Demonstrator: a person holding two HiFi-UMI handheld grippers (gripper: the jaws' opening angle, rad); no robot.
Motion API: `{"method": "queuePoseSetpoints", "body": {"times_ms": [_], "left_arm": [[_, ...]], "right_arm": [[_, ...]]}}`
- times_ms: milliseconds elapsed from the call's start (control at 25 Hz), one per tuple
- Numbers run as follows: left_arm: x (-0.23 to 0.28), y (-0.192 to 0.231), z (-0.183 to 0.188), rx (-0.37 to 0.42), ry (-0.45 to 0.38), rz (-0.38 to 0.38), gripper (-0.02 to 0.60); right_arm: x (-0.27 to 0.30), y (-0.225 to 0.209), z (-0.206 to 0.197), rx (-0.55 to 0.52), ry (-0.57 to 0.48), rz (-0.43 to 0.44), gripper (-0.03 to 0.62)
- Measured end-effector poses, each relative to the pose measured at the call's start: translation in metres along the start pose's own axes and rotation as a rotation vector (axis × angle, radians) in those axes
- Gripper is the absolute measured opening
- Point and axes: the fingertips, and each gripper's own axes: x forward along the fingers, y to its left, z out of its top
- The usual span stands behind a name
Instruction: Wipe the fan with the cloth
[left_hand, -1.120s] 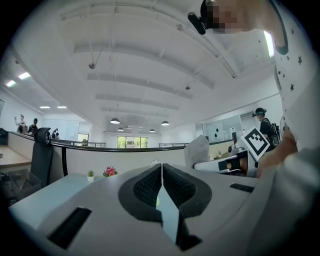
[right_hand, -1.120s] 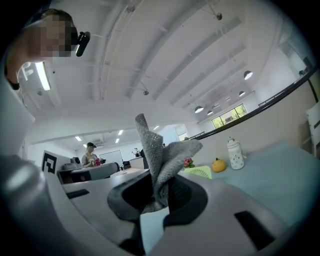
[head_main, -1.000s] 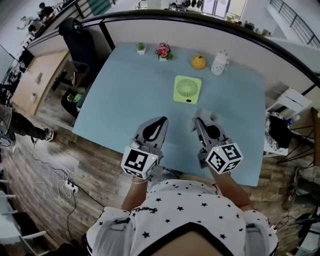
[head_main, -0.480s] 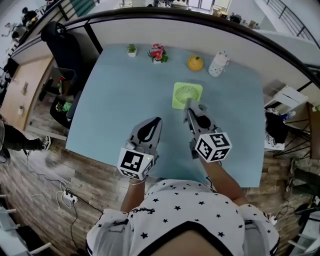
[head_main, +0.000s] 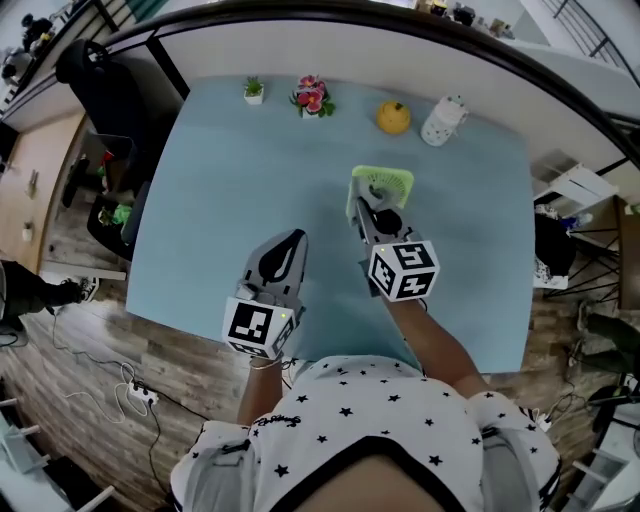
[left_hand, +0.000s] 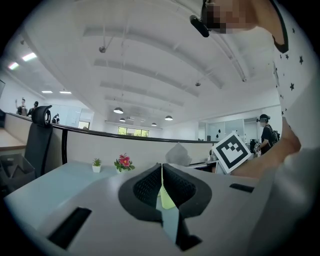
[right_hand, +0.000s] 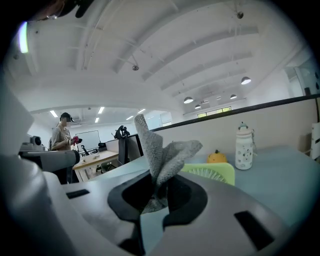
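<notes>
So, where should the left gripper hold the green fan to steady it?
Probably its left rim, approached from the left. The fan lies flat on the table, so only the thin edge offers a pinch, and the right gripper with the cloth occupies the near side.

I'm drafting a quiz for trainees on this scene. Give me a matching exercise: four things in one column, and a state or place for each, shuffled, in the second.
1. cloth
2. fan
3. left gripper
4. flowers

A. shut, nothing between its jaws
B. at the far edge of the table
C. pinched in the right gripper
D. light green, lying on the table just ahead of the right gripper

Pairs: 1-C, 2-D, 3-A, 4-B
</notes>
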Motion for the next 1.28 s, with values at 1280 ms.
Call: {"method": "queuePoseSetpoints", "body": {"times_ms": [1280], "left_arm": [[0.017,0.022,-0.026,-0.053,0.046,-0.007,0.031]], "right_arm": [[-0.003,-0.109,-0.01,0.113,0.019,-0.255,0.041]]}}
